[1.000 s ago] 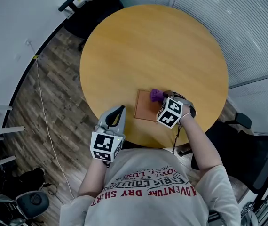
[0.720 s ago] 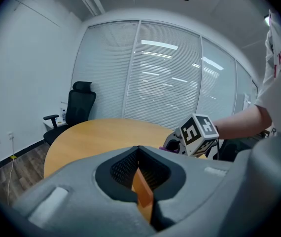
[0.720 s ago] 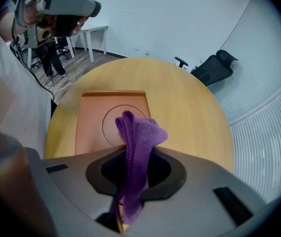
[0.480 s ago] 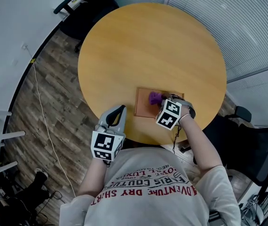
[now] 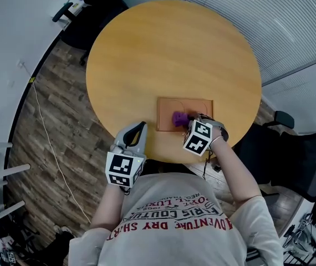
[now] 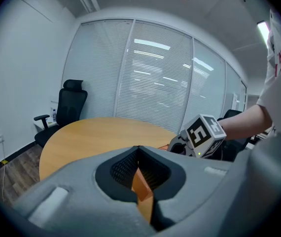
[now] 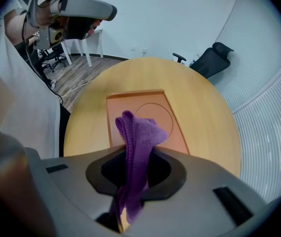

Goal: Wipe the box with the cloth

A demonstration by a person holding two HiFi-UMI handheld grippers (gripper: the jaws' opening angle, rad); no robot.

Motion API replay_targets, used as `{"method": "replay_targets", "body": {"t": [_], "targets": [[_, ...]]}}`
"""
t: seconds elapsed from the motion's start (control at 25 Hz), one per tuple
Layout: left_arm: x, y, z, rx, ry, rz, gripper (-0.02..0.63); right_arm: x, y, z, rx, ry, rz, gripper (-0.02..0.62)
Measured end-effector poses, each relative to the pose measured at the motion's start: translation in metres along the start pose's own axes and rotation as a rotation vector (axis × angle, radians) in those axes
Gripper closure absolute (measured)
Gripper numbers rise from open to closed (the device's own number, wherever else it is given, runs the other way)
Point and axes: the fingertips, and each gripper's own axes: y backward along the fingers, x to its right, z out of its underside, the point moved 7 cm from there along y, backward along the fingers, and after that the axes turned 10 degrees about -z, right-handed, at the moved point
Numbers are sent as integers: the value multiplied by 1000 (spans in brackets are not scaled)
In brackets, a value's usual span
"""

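Right tool (image 7: 136,164), jaws clamped on purple cloth (image 7: 138,132), its free end just ahead, apparently on flat orange box (image 7: 130,105) on bench (image 5: 169,54) for wiping; left tool (image 6: 139,174), jaws together, empty, idle alongside.

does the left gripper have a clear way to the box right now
Probably yes: only bare table lies between the left gripper and the box; the right gripper, holding the cloth, covers just its near edge.
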Motion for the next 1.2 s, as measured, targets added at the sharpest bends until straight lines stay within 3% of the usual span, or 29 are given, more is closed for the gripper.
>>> {"method": "replay_targets", "body": {"t": [0.32,0.52,0.6,0.8,1.0,1.2], "targets": [[14,4,7,-8,-12,40,597,-32,2,11,27,-47,-27,520],[22,8,11,-15,-12,46,597,-61,5,15,74,-45,-170,521],[28,7,10,-14,-18,50,597,-68,9,19,96,-56,-185,522],[47,-2,-1,7,-39,64,597,-55,27,36,104,-55,-110,522],[67,-13,-7,19,-48,57,598,-21,54,49,150,-29,43,522],[80,-22,-12,39,-41,18,597,10,65,57,154,14,105,522]]}}
